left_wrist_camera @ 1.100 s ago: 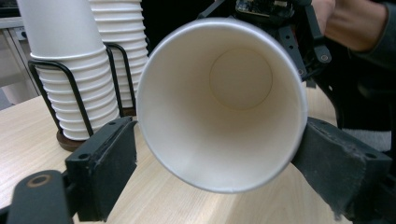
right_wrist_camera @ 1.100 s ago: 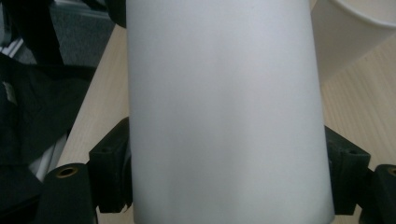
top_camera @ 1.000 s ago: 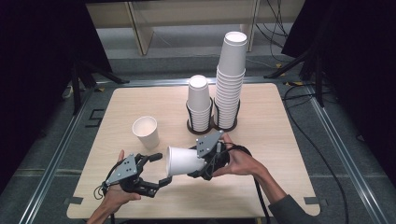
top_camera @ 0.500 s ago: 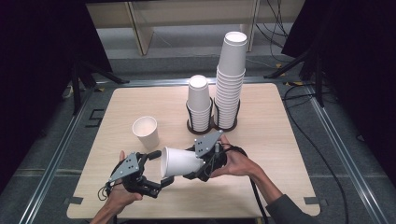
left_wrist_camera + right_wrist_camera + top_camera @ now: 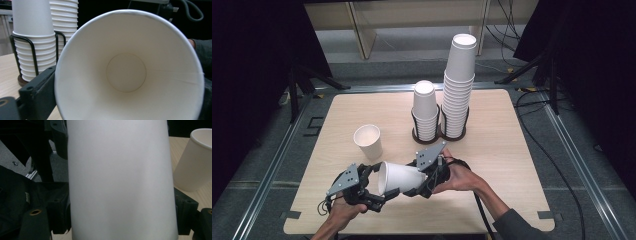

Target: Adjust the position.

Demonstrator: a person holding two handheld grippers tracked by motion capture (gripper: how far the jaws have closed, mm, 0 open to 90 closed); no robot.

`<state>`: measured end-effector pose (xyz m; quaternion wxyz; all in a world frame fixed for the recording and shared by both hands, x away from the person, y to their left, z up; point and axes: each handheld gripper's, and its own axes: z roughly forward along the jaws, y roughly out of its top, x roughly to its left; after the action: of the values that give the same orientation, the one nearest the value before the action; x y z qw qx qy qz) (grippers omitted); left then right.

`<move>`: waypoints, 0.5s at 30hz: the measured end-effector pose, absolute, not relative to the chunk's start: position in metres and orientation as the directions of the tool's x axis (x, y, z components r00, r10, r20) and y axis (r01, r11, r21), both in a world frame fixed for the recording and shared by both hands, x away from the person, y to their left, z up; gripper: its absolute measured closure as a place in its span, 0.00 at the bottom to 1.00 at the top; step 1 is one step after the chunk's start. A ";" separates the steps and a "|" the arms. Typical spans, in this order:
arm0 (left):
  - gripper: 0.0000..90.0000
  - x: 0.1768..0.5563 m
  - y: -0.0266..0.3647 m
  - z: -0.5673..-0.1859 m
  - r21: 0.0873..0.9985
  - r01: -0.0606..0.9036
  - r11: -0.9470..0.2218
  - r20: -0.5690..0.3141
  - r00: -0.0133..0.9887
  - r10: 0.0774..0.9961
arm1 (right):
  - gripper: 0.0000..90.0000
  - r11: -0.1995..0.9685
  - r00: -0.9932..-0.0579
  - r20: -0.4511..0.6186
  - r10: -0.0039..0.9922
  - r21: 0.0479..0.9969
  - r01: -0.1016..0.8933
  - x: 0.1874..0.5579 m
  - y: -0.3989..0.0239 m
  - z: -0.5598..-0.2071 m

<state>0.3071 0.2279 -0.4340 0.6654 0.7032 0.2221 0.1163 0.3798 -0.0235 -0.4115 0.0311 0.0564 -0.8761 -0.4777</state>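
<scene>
- You have a white paper cup (image 5: 399,178) lying on its side above the near part of the table (image 5: 512,150), between your two grippers. Its long axis runs left to right, with the open mouth toward your left and the base toward your right.
- Your right gripper (image 5: 424,185) has its jaws closed on the cup's base end; in the right gripper view the cup wall (image 5: 120,180) sits between them.
- Your left gripper (image 5: 374,192) is at the cup's rim (image 5: 128,65). One jaw lies outside the rim; whether it grips cannot be told.
- A single upright cup (image 5: 367,141) stands beyond. Two cup stacks (image 5: 442,100) sit in a wire holder (image 5: 439,132).
</scene>
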 end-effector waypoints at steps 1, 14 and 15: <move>0.06 0.308 0.229 -0.434 0.986 0.165 -0.013 -0.141 0.877 0.459 | 0.26 0.544 -0.992 -0.003 -0.127 0.836 -0.072 0.380 -0.024 -0.412; 0.10 0.309 0.231 -0.429 0.971 0.192 -0.142 -0.088 0.842 0.532 | 0.19 0.691 -0.992 -0.126 -0.029 0.714 -0.111 0.373 -0.023 -0.405; 0.10 0.309 0.230 -0.429 0.965 0.196 -0.173 -0.074 0.839 0.539 | 0.20 0.697 -0.990 -0.135 -0.032 0.707 -0.119 0.372 -0.022 -0.404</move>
<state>0.3087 0.2302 -0.4287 0.5949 0.7521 0.2443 0.1440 0.3722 -0.0219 -0.4036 -0.0561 0.0411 -0.9194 -0.3872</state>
